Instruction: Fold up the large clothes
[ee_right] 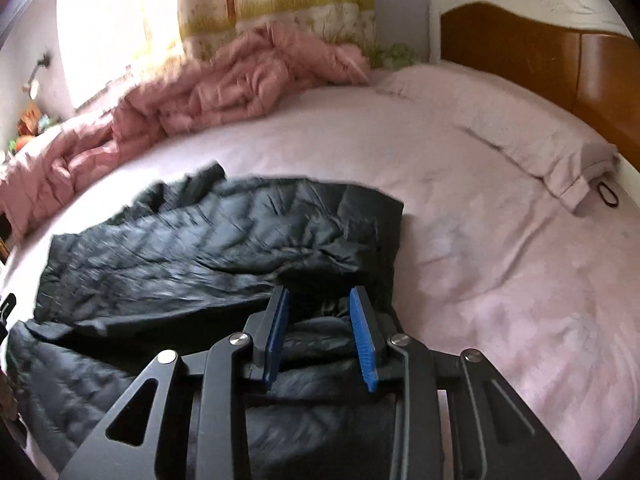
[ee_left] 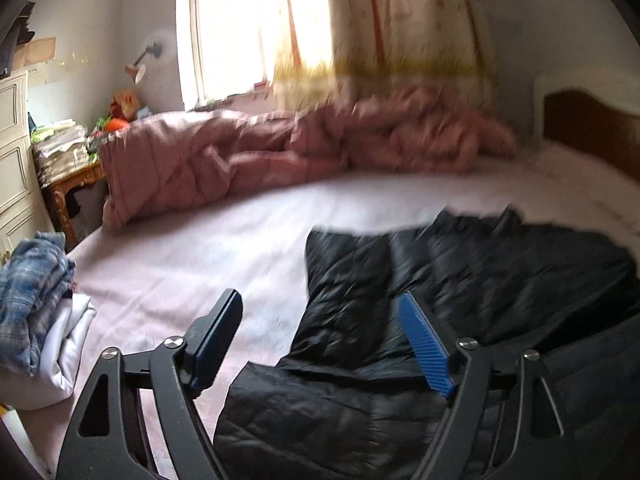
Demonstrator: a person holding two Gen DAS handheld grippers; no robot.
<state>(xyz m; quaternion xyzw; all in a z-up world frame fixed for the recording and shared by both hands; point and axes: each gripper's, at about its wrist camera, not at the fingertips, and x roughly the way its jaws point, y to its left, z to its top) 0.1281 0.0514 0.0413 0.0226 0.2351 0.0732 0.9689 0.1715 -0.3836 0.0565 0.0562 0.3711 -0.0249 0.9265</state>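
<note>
A black quilted puffer jacket (ee_left: 460, 280) lies spread on the pale pink bed sheet; it also shows in the right wrist view (ee_right: 192, 248). My left gripper (ee_left: 320, 308) is wide open above the jacket's left edge, its right finger over the jacket and its left finger over the sheet. My right gripper (ee_right: 320, 304) is open over the jacket's near right part, with jacket fabric between and below its blue pads (ee_right: 362, 340). Nothing is gripped in either one.
A crumpled pink duvet (ee_left: 280, 148) lies along the far side of the bed below the curtained window. Folded clothes (ee_left: 36, 300) are stacked at the bed's left edge. A pillow (ee_right: 532, 140) and wooden headboard (ee_right: 520, 48) are at the right.
</note>
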